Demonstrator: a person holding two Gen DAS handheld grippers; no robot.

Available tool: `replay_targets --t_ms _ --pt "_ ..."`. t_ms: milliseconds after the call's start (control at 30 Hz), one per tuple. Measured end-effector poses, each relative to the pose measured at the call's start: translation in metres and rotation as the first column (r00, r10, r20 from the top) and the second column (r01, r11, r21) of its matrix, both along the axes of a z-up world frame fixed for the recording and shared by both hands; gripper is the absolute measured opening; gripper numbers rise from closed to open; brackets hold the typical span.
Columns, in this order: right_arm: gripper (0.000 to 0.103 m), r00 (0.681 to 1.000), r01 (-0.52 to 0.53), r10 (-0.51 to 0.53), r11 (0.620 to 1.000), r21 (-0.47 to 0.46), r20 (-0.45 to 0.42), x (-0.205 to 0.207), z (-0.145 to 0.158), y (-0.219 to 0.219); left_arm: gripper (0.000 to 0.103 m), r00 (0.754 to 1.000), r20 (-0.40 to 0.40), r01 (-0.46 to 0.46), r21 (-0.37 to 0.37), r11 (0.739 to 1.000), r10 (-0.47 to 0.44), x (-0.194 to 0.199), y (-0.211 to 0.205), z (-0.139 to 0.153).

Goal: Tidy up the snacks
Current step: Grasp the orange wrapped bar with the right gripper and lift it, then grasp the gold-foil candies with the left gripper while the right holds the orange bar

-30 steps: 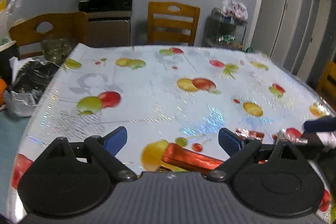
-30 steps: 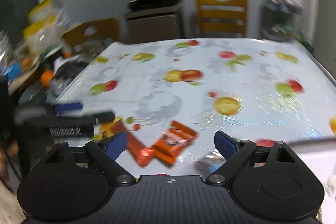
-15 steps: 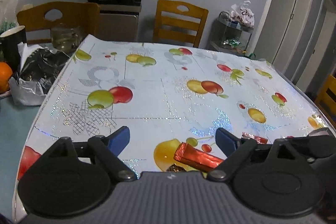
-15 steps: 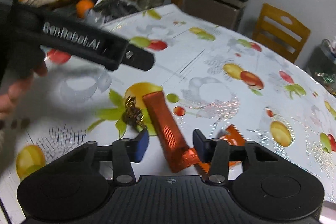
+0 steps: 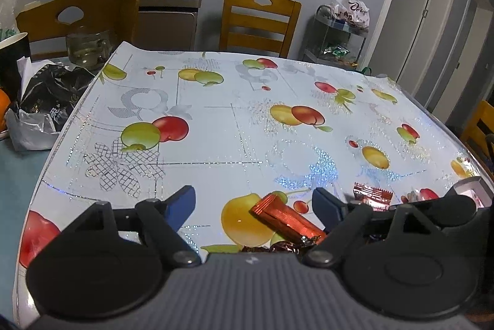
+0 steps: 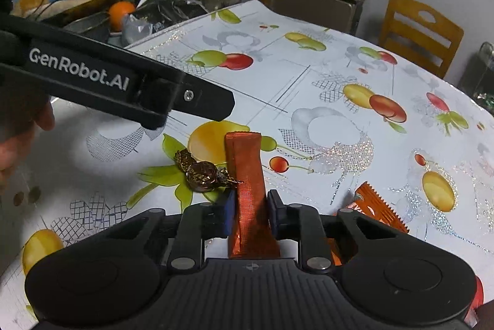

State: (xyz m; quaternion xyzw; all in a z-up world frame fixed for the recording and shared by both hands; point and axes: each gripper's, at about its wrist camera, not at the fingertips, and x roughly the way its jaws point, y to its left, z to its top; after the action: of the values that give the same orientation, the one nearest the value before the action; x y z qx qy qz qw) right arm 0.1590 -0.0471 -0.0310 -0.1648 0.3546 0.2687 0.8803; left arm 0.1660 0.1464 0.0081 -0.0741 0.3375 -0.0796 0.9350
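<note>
A long orange foil snack bar (image 6: 245,163) lies on the fruit-print tablecloth (image 6: 308,89), and my right gripper (image 6: 250,206) is shut on its near end. A gold-wrapped candy (image 6: 200,172) touches the bar's left side. A second orange wrapper (image 6: 379,209) lies to the right. My left gripper (image 5: 253,201) hovers over the same spot with its jaws closing. The bar (image 5: 287,222) lies between its fingers near the right one, and neither pad touches it. The candy (image 5: 284,246) shows just under its body. One left finger (image 6: 123,82) crosses the right wrist view.
A white box (image 5: 472,188) sits at the table's right edge. Left of the cloth are a black bag (image 5: 46,95), a glass jar (image 5: 88,48), a cup and an orange (image 6: 122,13). Wooden chairs (image 5: 259,21) stand behind, with a dispenser and a cart.
My right gripper came down to the left onto the orange bar and shut on it. My left gripper's jaws narrowed a little while the hand stayed put.
</note>
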Motion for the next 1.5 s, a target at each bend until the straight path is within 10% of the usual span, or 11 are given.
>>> replay_targets --t_ms 533,933,1133,1500 --pt "0.023 0.977 0.206 -0.195 0.966 0.158 -0.083 -0.017 0.037 -0.049 0.073 0.992 -0.017 0.123 0.038 0.992 -0.122 -0.003 -0.007 -0.004" --pt "0.023 0.971 0.238 -0.223 0.950 0.204 -0.091 -0.033 0.051 -0.065 0.070 0.947 -0.056 0.322 0.121 0.939 -0.318 -0.009 -0.032 -0.024" --pt "0.023 0.969 0.244 -0.232 0.943 0.227 -0.081 -0.040 0.057 -0.075 0.048 0.940 -0.113 0.335 0.151 0.930 -0.320 -0.002 -0.035 -0.040" --pt "0.023 0.970 0.245 -0.234 0.940 0.237 -0.072 -0.052 0.063 -0.087 0.036 0.936 -0.087 0.350 0.154 0.924 -0.340 0.000 -0.041 -0.044"
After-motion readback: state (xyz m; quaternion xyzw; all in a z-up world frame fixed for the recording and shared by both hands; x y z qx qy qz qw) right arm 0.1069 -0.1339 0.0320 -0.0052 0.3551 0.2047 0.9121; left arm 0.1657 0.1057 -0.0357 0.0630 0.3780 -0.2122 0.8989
